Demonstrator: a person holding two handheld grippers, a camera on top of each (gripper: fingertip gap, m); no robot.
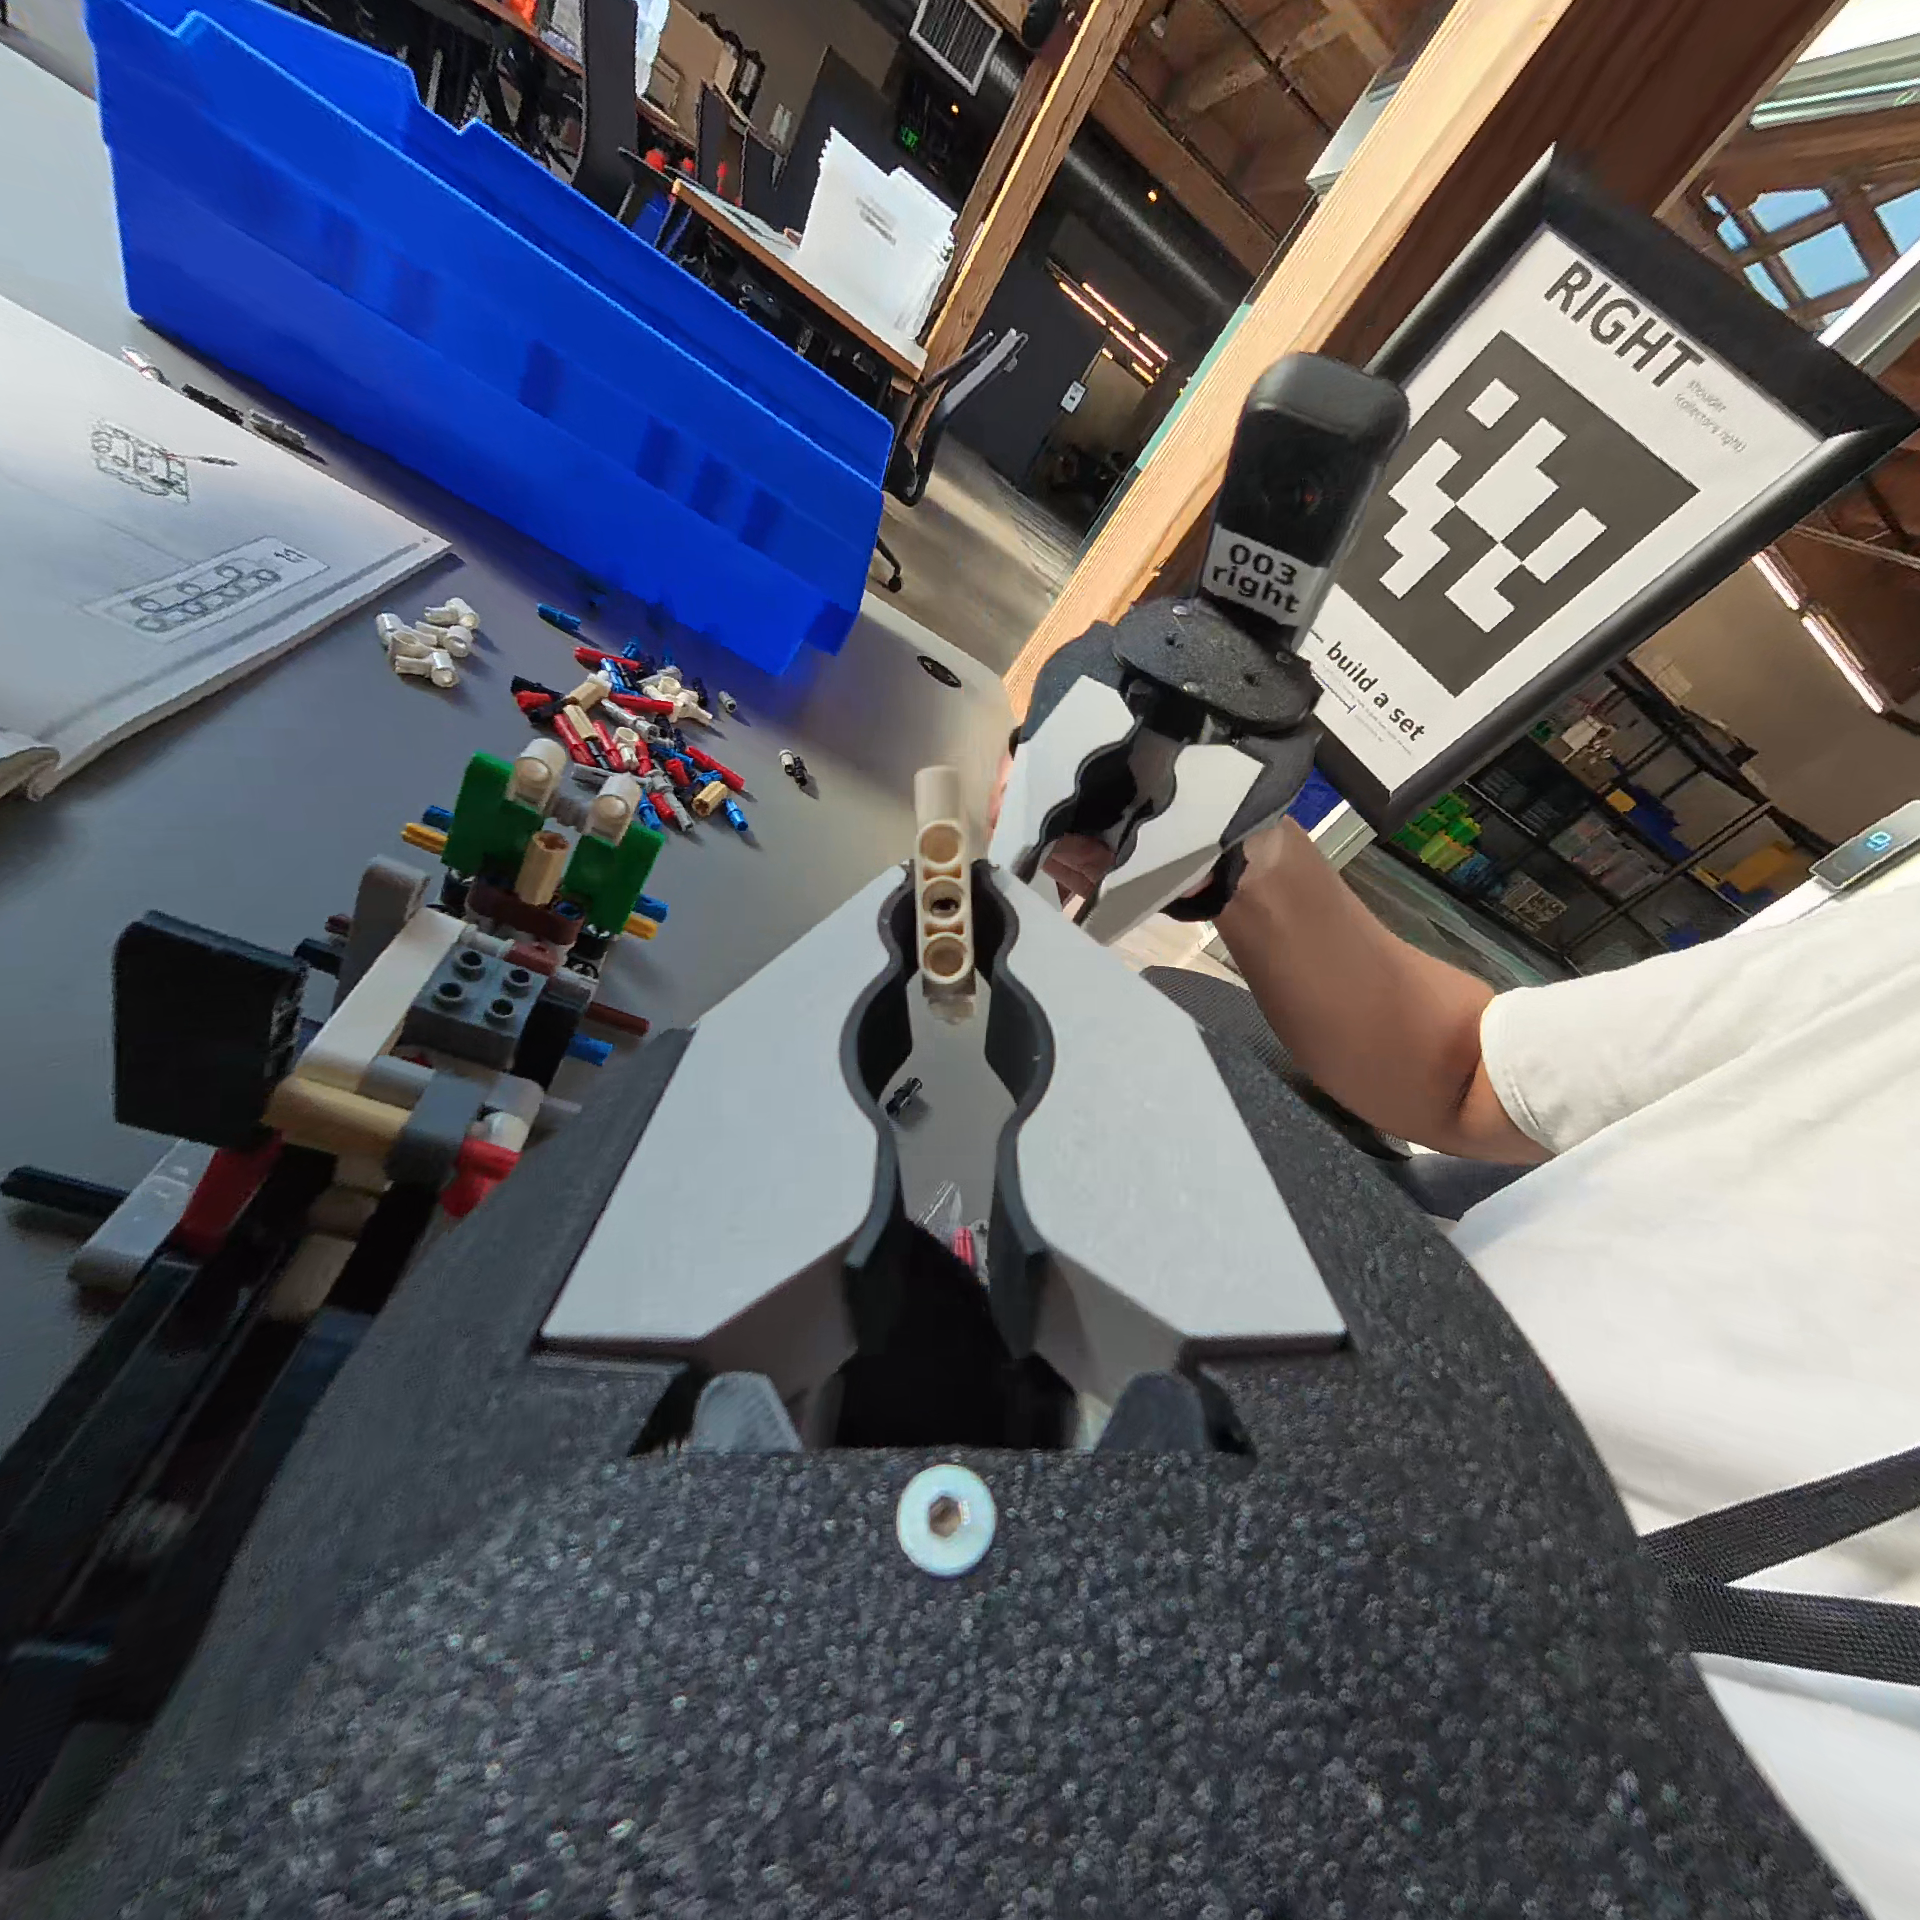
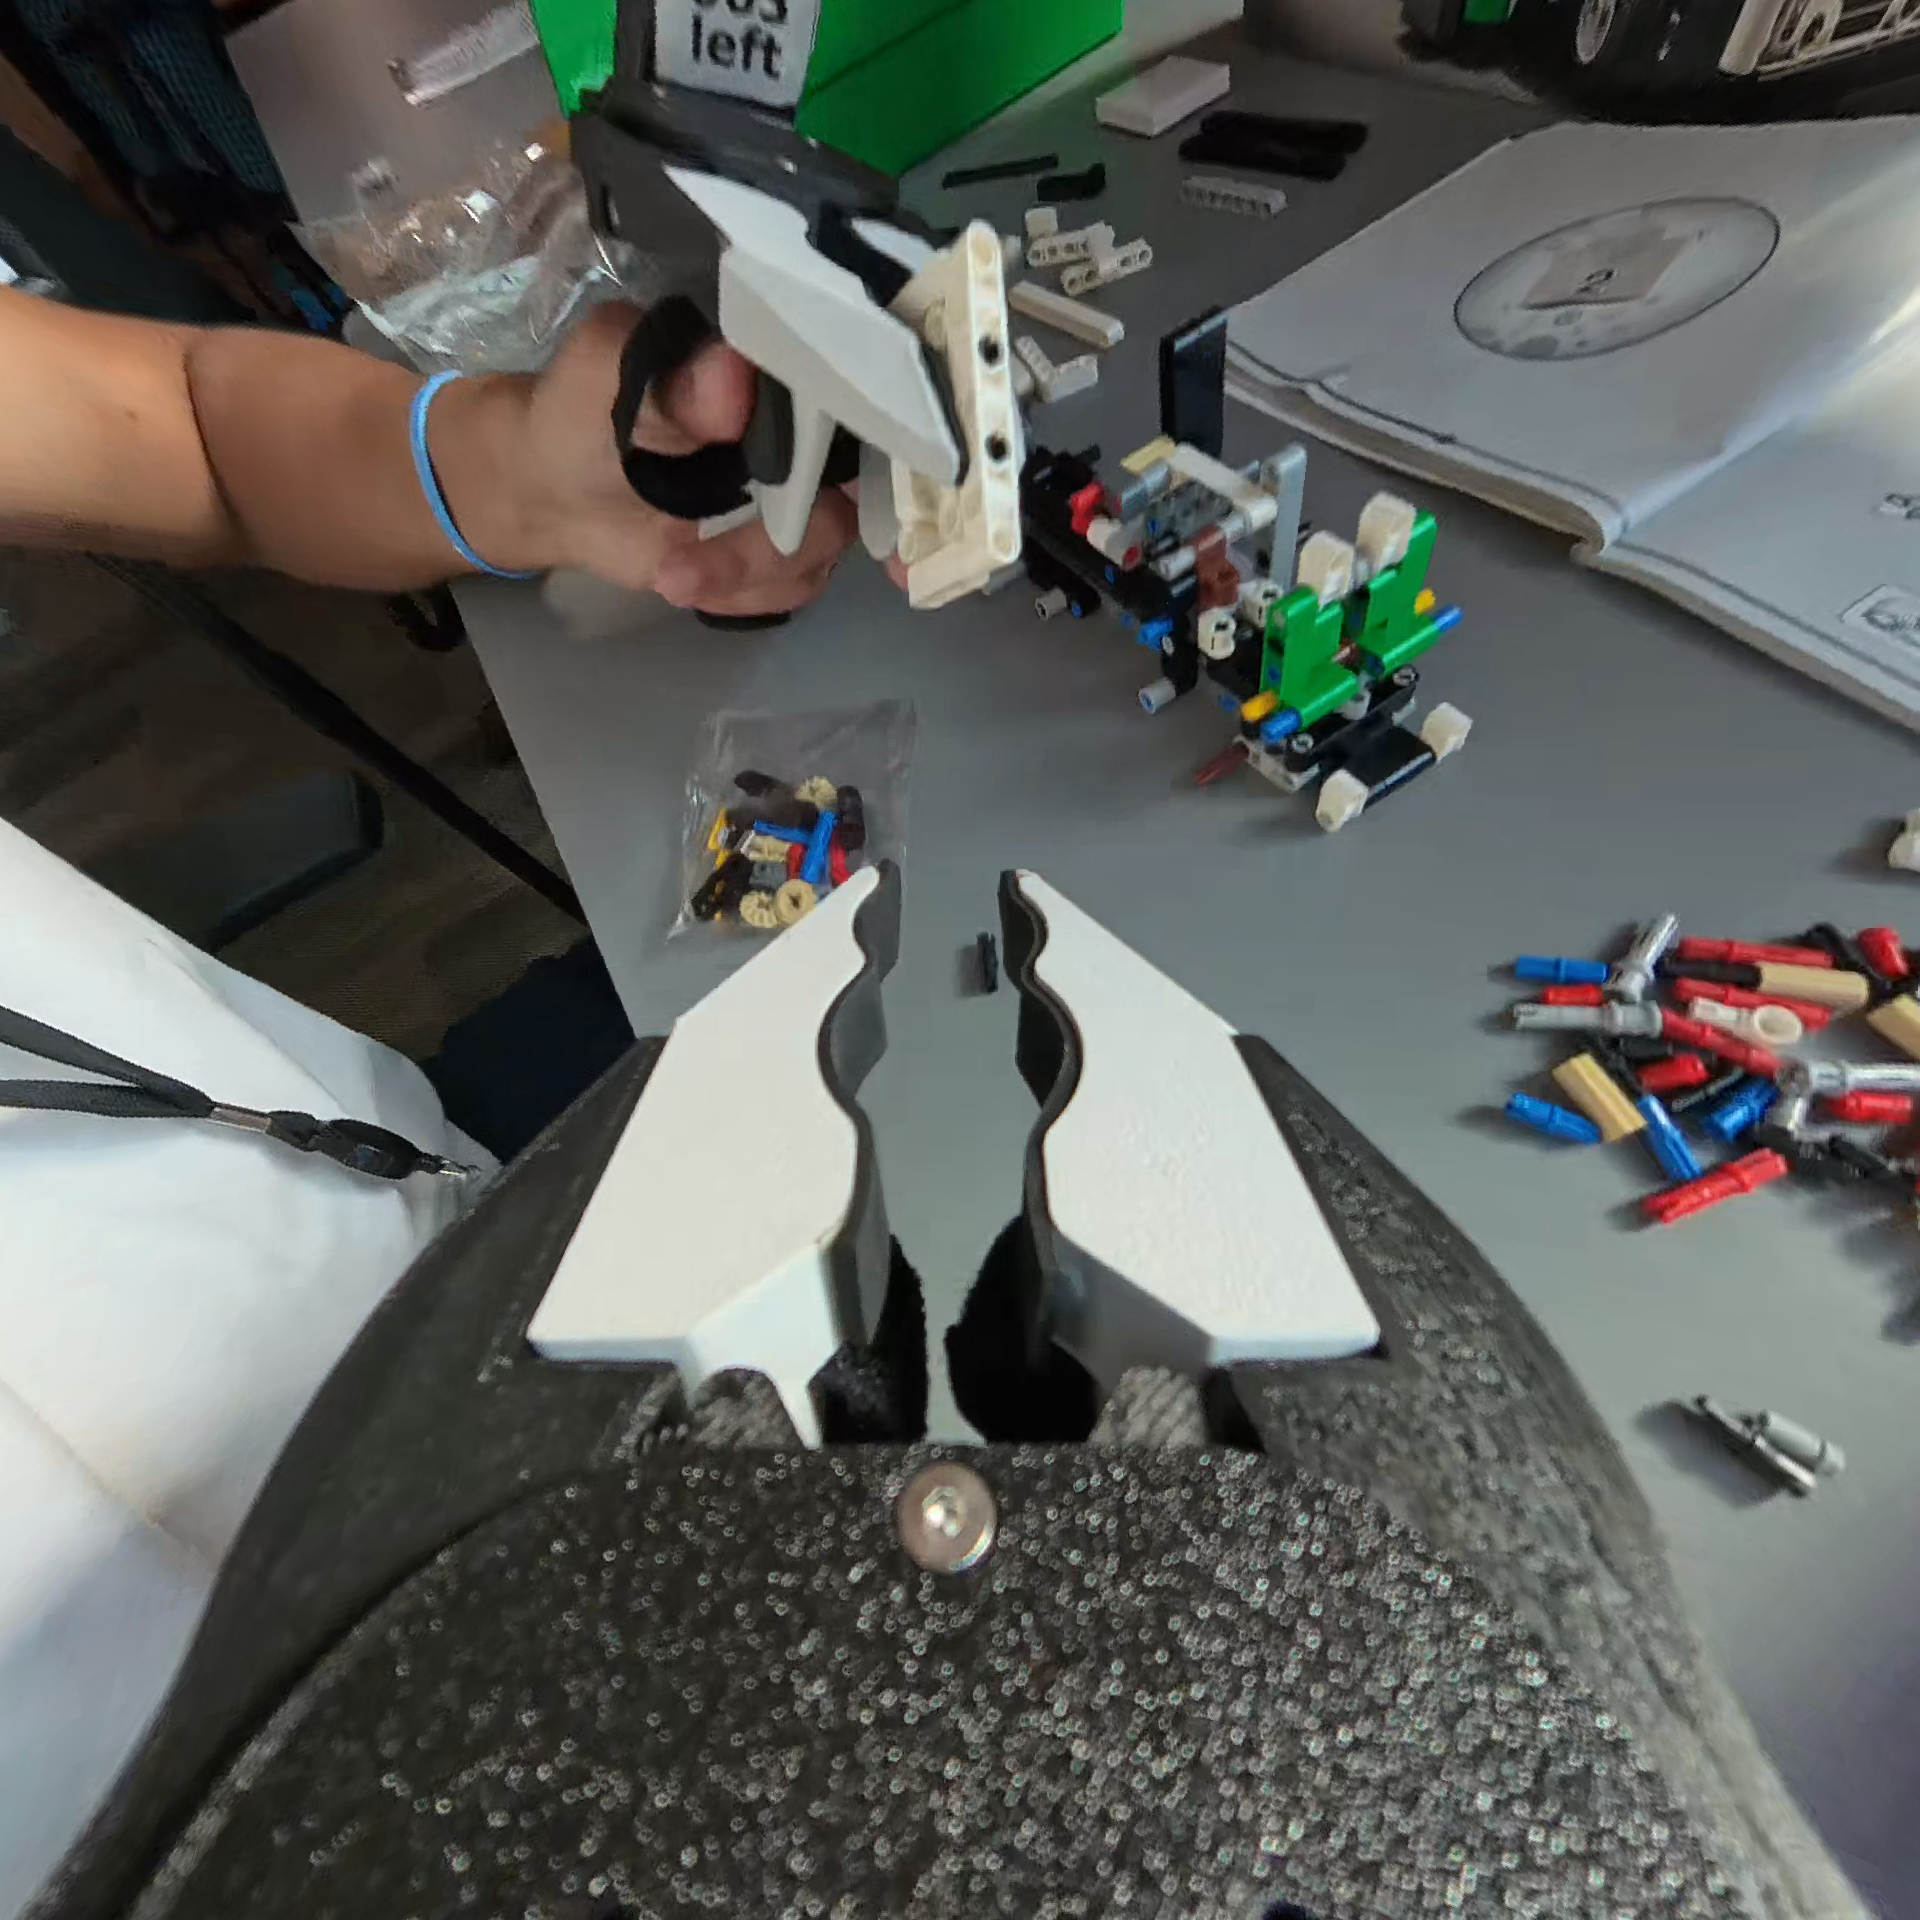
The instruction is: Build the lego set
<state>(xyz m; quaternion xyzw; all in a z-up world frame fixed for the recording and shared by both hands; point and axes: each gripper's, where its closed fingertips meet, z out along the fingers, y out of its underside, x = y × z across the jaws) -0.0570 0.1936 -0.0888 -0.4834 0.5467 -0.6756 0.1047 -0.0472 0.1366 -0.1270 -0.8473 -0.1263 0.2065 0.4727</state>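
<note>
Right gripper [image 1: 1070,883]: white sticker [image 1: 1257,582], black print, on its black housing.
Left gripper [image 2: 966,468]: matching sticker [image 2: 732,47] (partly cropped).
Framed board [image 1: 1538,499]: black lettering around a block pattern.
Booklet [image 2: 1662,364]: print too small to read.
Display [image 1: 1870,847]: one lit digit.

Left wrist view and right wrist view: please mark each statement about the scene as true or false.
1. The left tool is closed on a tan plastic beam with round holes. True.
2. The right tool grips a red pin. False: its fingers stand apart with nothing between them.
3. A small clear plastic bag of mixed parts lies on the grey table. True.
4. The large blue plastic bin is stacked on the green-and-black brick model. False: it stands apart, farther back.
</note>
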